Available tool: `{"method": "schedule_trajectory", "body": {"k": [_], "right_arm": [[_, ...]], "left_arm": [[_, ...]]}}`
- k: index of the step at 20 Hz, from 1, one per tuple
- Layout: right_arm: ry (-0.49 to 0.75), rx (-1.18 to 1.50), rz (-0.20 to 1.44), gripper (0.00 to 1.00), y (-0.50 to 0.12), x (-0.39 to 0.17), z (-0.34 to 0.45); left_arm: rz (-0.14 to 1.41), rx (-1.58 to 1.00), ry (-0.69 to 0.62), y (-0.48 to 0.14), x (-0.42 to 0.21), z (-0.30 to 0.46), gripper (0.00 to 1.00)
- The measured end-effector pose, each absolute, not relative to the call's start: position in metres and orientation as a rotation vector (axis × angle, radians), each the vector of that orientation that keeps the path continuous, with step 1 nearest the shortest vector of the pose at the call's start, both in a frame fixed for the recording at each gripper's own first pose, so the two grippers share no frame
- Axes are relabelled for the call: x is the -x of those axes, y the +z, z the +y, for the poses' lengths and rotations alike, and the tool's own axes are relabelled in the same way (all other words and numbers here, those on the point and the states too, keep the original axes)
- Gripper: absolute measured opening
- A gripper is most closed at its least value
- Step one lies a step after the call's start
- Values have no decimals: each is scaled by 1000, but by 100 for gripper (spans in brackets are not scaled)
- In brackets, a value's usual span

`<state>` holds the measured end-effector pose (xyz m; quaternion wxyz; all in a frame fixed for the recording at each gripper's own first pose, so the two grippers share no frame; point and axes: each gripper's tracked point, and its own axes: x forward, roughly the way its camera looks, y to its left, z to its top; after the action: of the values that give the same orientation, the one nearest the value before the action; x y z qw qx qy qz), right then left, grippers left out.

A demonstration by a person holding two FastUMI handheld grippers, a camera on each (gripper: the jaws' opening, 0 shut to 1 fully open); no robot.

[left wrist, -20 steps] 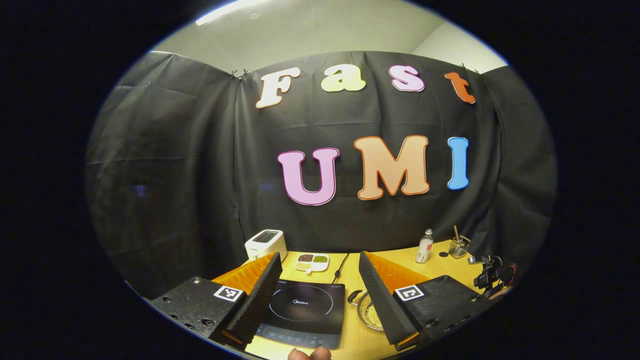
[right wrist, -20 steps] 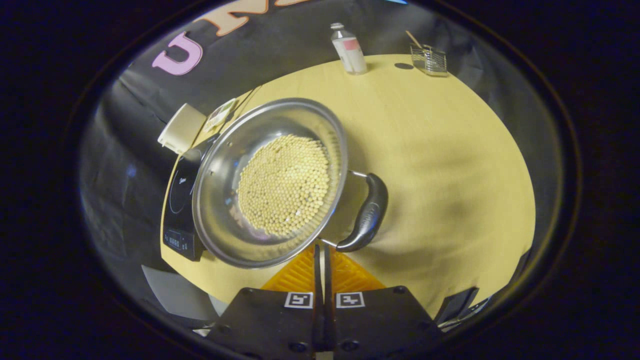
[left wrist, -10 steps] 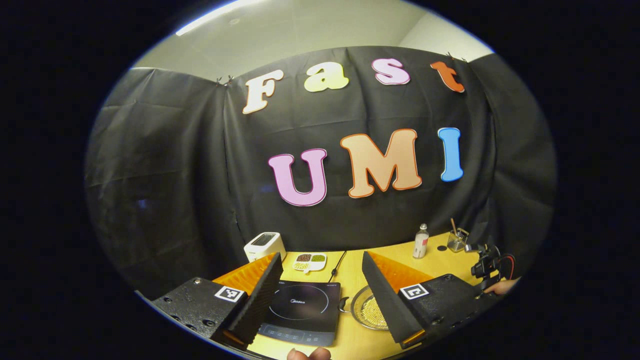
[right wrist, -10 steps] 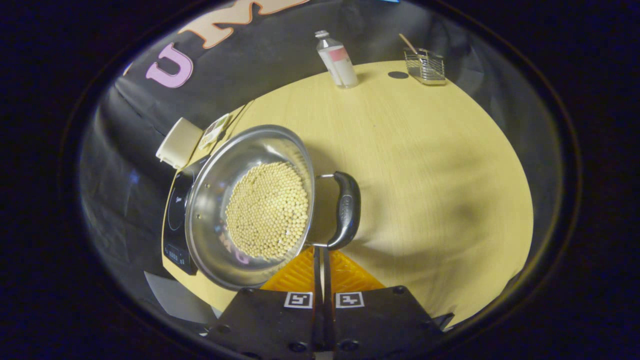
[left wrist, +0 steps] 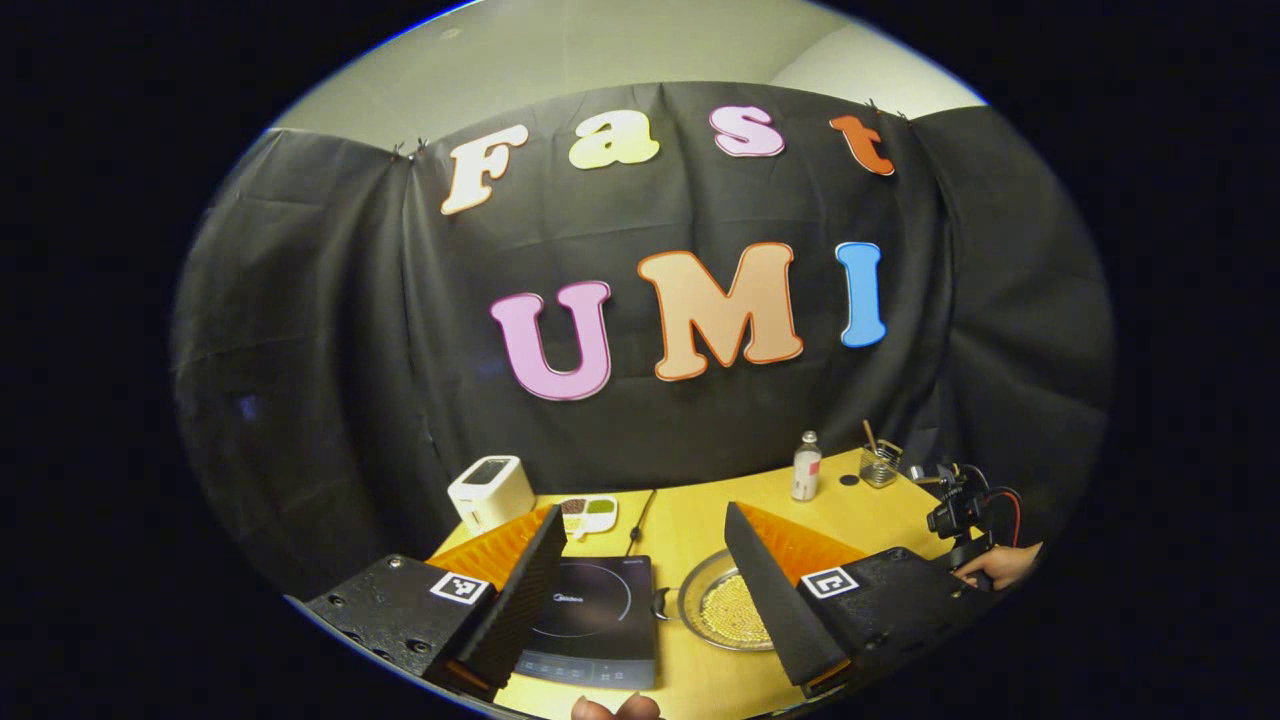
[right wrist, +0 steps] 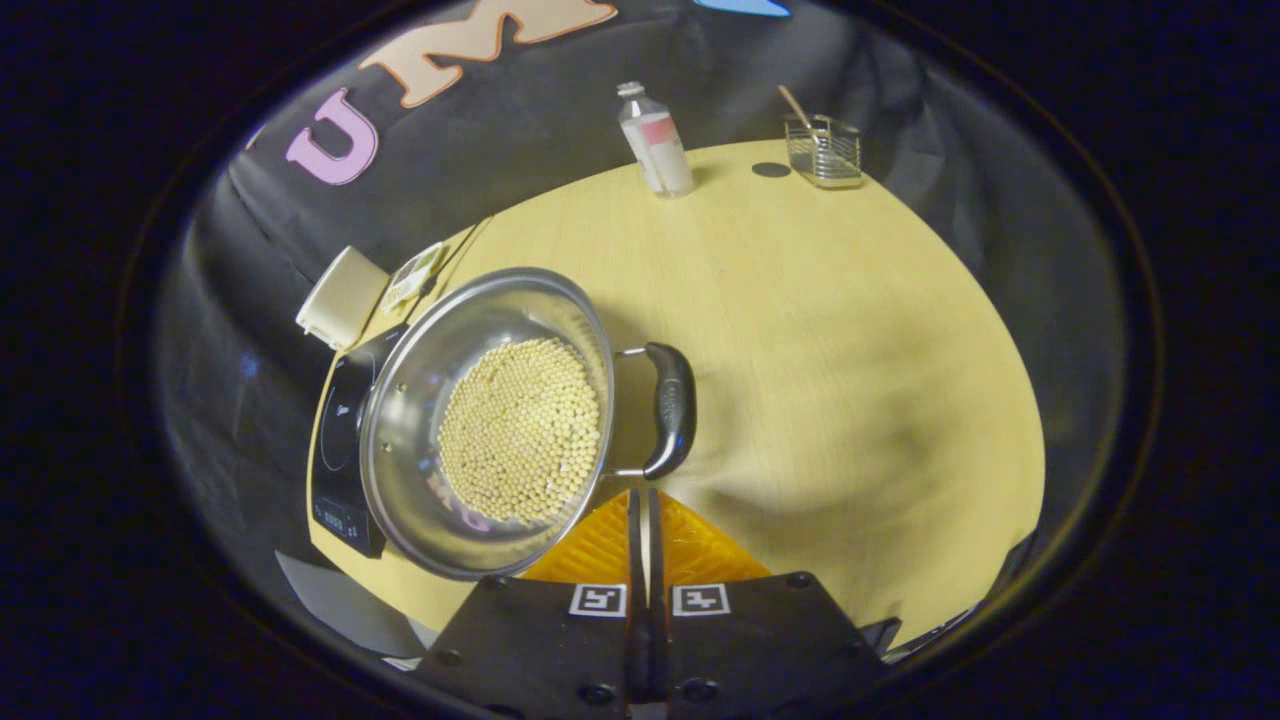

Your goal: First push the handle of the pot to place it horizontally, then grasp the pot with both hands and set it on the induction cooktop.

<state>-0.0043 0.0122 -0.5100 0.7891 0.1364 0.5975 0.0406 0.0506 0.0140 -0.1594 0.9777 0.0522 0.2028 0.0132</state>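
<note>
In the right gripper view a steel pot [right wrist: 430, 400] holding pale round beans stands on the wooden table [right wrist: 850, 340]. Its black side handle [right wrist: 670, 410] points right. My right gripper [right wrist: 640, 495] is shut, its tips just below the handle's near end; whether they touch it I cannot tell. The black induction cooktop [right wrist: 335, 445] lies partly hidden behind the pot's left side. In the left gripper view my left gripper [left wrist: 645, 515] hangs open above the table, with the cooktop [left wrist: 590, 610] and the pot [left wrist: 715, 605] low between its fingers.
A white toaster [left wrist: 490, 490] and a small sectioned dish [left wrist: 588, 510] sit behind the cooktop. A bottle [right wrist: 655, 140] and a wire basket [right wrist: 822, 150] stand at the table's far edge. A hand [left wrist: 1000, 565] holds the other gripper at the right.
The pot has turned, so its handle swung from lower right toward the right. The right gripper stays shut by the handle. The left gripper's view panned right; more of the pot shows.
</note>
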Motion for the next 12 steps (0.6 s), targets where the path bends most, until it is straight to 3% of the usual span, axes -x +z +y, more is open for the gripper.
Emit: {"method": "schedule_trajectory", "body": {"k": [10, 12], "right_arm": [[-122, -269, 1169, 0, -467, 10, 13], [-155, -270, 1147, 21, -462, 7, 17]], "left_arm": [[595, 83, -117, -244, -43, 51, 98], [635, 118, -141, -261, -44, 54, 95]]}}
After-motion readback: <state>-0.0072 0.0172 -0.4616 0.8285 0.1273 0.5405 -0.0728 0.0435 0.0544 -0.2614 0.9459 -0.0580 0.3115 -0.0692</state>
